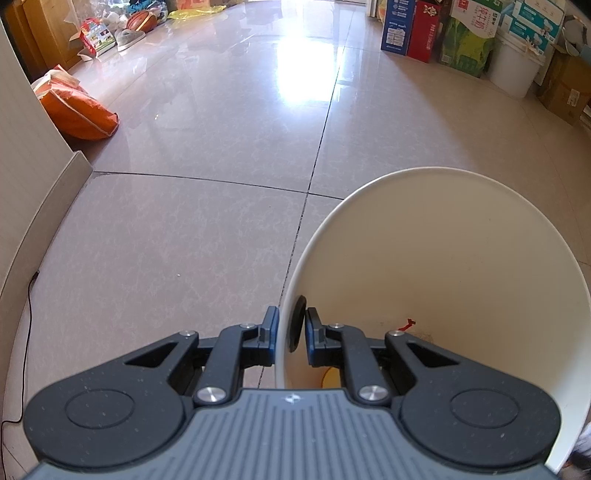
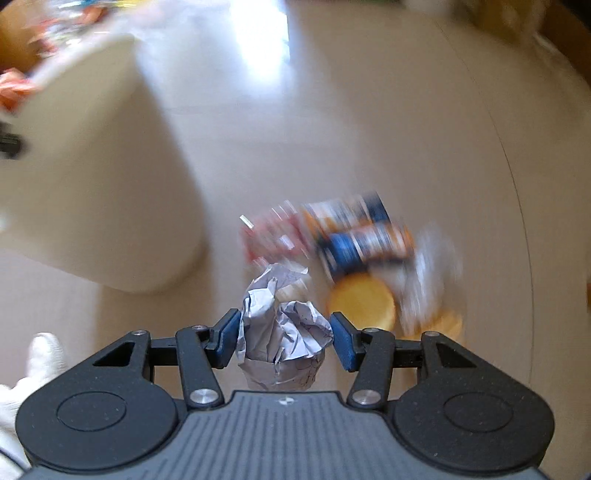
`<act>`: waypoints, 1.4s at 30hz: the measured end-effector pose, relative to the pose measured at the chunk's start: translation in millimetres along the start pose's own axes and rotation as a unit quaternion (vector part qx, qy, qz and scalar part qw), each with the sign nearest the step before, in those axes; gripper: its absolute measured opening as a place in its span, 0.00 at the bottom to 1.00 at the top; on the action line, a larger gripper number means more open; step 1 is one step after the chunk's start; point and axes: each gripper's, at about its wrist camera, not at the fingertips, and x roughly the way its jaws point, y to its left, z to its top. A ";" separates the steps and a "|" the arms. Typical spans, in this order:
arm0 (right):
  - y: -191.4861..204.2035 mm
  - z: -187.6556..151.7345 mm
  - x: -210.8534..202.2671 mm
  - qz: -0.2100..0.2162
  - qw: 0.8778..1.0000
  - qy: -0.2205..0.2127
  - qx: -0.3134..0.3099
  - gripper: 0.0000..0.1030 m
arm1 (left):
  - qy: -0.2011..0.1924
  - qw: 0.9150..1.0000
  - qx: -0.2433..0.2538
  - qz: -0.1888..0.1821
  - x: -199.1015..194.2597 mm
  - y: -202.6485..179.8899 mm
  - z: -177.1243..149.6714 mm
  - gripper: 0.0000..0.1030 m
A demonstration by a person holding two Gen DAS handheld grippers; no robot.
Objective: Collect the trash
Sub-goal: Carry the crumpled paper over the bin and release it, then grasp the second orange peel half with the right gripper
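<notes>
My left gripper (image 1: 291, 328) is shut on the rim of a cream-white bin (image 1: 436, 266), one finger outside the wall and one inside. The bin tilts toward me, and a red scrap (image 1: 406, 325) lies deep inside. In the right wrist view my right gripper (image 2: 284, 332) is shut on a crumpled ball of grey-white paper (image 2: 284, 332), held above the floor. Below it, blurred, lie blue-and-orange cans (image 2: 364, 236), a red wrapper (image 2: 273, 236) and round orange lids (image 2: 360, 301). The same bin (image 2: 99, 177) shows at the left.
Glossy tiled floor (image 1: 207, 229) stretches ahead. An orange bag (image 1: 79, 107) lies by the left wall. Cardboard boxes (image 1: 428, 29) and a white bucket (image 1: 513, 66) line the far right. A basketball (image 1: 142, 19) and clutter sit far left. A white-gloved hand (image 2: 33, 373) shows at the lower left.
</notes>
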 end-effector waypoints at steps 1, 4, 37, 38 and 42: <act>9.4 10.9 -13.7 0.004 1.000 -0.012 -0.021 0.56 | 0.000 1.000 0.000 0.000 0.0 -0.3 -0.1 0.13; 39.2 42.5 -48.7 0.024 0.995 -0.047 -0.080 0.56 | 0.000 1.000 -0.003 -0.001 -0.1 0.0 0.3 0.13; 140.0 119.3 -62.6 0.089 0.977 -0.103 -0.161 0.90 | 0.004 1.000 -0.007 -0.007 1.2 3.9 1.7 0.12; 137.5 117.2 -63.3 0.086 0.978 -0.106 -0.159 0.91 | 0.004 1.000 -0.008 -0.007 1.4 4.1 2.0 0.12; 118.6 101.8 -66.1 0.077 0.979 -0.127 -0.139 0.94 | 0.004 1.000 -0.008 -0.007 1.0 4.3 2.0 0.12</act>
